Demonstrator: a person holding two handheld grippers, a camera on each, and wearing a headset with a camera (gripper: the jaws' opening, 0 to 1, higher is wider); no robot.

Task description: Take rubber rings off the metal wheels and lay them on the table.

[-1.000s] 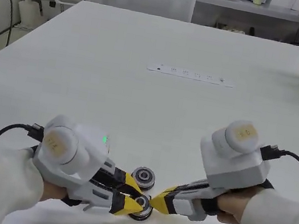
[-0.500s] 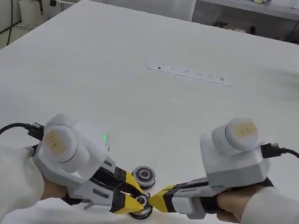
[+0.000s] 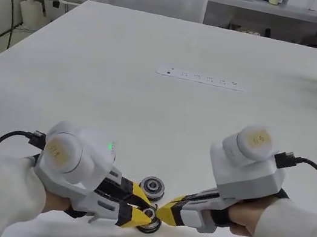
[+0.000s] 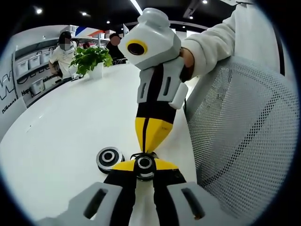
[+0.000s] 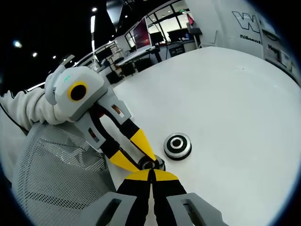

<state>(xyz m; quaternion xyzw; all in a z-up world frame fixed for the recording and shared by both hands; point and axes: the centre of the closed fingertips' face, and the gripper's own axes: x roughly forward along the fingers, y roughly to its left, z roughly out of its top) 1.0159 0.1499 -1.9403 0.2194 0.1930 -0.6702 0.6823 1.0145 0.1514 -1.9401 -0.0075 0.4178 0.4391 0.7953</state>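
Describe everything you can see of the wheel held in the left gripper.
The held wheel is round, with a shiny metal hub, a dark centre hole and a black outer band. It appears to rest flat on the white table, clamped between the left gripper's yellow jaws. The right gripper's closed tip meets its far rim; whether it pinches rubber cannot be told. A second wheel lies beside it, apart.

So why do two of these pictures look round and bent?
Left gripper view and right gripper view: fisheye lenses curve the table and the mesh chair. Head view: lines straight, light soft and even, the free wheel sharp, hardly any shadow.
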